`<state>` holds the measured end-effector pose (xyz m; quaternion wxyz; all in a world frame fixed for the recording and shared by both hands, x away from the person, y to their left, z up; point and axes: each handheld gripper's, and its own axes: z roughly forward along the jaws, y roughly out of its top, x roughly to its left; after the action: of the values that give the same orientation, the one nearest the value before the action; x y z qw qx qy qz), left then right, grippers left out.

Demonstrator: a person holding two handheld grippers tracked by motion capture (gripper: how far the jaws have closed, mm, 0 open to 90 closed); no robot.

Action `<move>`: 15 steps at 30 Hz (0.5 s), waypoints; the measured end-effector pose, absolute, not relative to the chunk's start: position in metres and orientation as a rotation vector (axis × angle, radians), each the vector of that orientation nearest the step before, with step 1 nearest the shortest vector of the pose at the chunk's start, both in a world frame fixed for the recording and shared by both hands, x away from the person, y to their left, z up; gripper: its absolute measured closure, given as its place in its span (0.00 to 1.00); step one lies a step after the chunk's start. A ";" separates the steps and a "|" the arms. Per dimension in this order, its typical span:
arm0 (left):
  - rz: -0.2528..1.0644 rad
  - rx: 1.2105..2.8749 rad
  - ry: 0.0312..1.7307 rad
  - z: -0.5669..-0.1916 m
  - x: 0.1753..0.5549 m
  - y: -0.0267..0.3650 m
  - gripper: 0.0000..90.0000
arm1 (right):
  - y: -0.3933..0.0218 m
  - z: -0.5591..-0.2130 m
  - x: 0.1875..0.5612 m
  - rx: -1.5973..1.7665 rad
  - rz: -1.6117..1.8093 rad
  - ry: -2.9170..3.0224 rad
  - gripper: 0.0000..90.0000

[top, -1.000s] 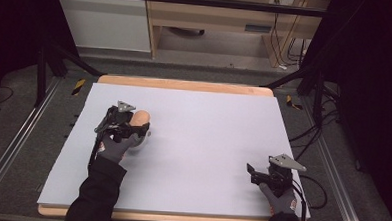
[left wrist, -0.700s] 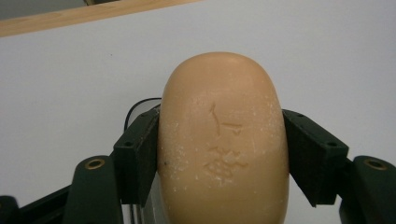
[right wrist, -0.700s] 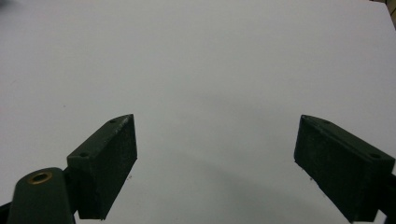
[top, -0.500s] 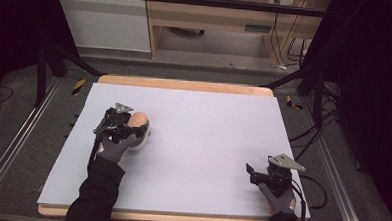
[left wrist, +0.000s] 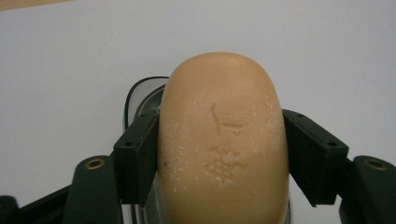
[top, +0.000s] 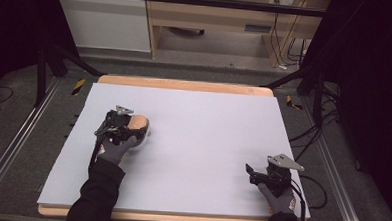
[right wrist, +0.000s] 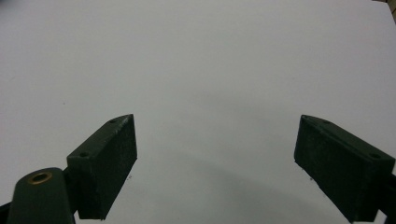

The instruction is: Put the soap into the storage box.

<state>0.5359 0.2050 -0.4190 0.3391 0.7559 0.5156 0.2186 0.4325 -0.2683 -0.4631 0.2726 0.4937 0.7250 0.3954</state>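
A white table (top: 202,141) with a wooden edge fills the middle of the room, dark on both sides. On its left half the left gripper (top: 133,130) grips a tan soap bar (left wrist: 222,140) by its long sides, both pads pressed flat against it. The bar's near end is cut off in the left gripper view, and its stamped mark is too faint to read. Under the bar lies a clear dish (left wrist: 140,95), mostly hidden, only a curved rim showing. Near the right corner the right gripper (right wrist: 215,158) sits with jaws wide apart over bare table.
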 end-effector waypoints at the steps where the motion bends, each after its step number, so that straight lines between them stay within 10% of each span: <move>1: 0.567 1.968 1.345 -0.420 0.536 0.205 0.36 | -0.268 -0.463 0.432 1.329 1.063 1.951 0.15; 15: 0.572 1.980 1.364 -0.427 0.536 0.206 0.36 | -0.268 -0.463 0.432 1.332 1.063 1.952 0.15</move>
<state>0.5359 0.2065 -0.4268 0.3289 0.7565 0.5213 0.2186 0.4323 -0.2680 -0.4630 0.2715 0.4948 0.7250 0.3948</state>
